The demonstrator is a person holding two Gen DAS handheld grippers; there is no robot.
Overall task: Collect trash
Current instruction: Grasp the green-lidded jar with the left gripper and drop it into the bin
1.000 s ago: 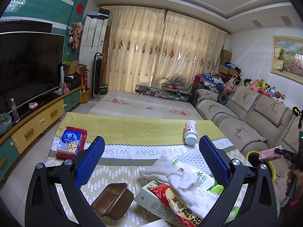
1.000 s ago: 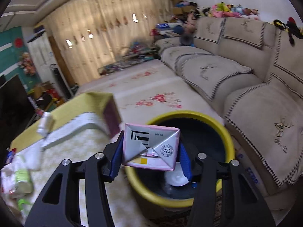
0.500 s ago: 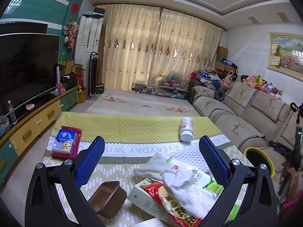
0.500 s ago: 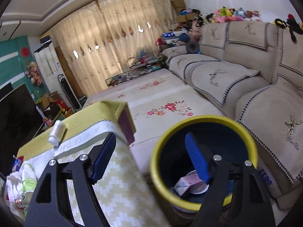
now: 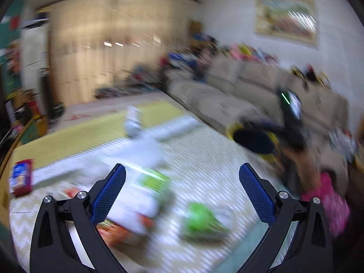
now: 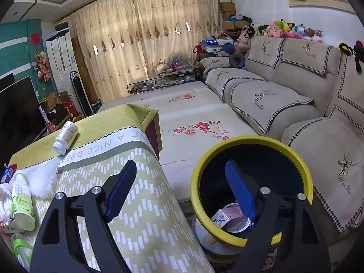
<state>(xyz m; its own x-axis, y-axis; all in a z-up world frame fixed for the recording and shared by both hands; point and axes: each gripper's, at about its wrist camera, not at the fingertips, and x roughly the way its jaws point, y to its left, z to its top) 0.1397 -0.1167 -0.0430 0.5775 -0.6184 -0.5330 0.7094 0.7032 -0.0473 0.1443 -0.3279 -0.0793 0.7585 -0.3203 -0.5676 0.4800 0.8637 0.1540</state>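
Tabletop (image 6: 141, 204), covered by a yellow-green cloth with white chevron dashes and a lettered white band. On it lay a white pill bottle (image 6: 65, 135) on its side near the far edge, a fluffy white towel (image 6: 44, 177) at the left, a pale green bottle (image 6: 22, 201) lying beside the towel, and a clear green-labelled bottle (image 6: 21, 248) at the near left corner. In the blurred left wrist view, a red-and-blue packet (image 5: 21, 177) lay at the far left.
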